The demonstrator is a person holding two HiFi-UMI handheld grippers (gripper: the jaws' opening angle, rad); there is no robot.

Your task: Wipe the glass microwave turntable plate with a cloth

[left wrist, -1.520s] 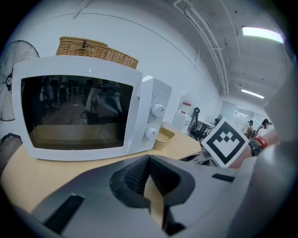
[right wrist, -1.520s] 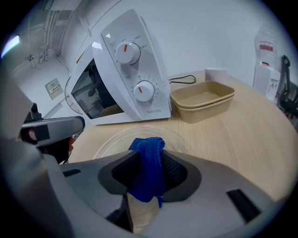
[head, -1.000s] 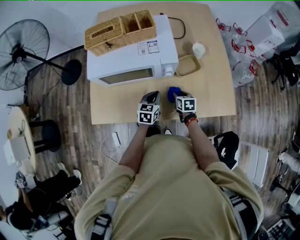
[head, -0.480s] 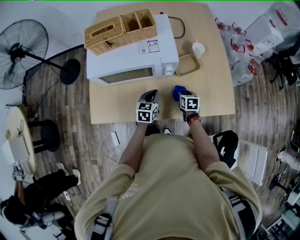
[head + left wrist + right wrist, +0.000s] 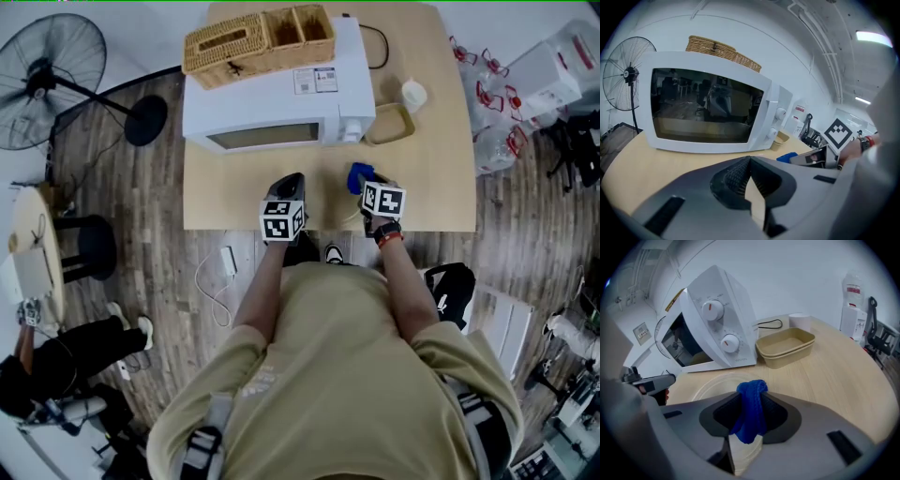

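My right gripper (image 5: pixel 372 184) (image 5: pixel 751 399) is shut on a bunched blue cloth (image 5: pixel 359 176) (image 5: pixel 750 416), which sticks up between its jaws. It hovers over the near rim of the clear glass turntable plate (image 5: pixel 710 386), which lies flat on the wooden table (image 5: pixel 427 159) in front of the microwave's control side. In the head view the plate is hard to make out. My left gripper (image 5: pixel 287 186) (image 5: pixel 750 161) is shut with nothing in it, low over the table in front of the microwave door, left of the plate.
A white microwave (image 5: pixel 281 108) (image 5: pixel 708 112) stands at the back with its door closed and a wicker basket (image 5: pixel 258 42) on top. Right of it are a beige tray (image 5: pixel 391 124) (image 5: pixel 785 348) and a white cup (image 5: pixel 412 94). A standing fan (image 5: pixel 56 84) is on the floor at the left.
The head view has shifted. The left gripper has drifted a little left and back toward the table's front edge. The right gripper still holds the cloth over the plate.
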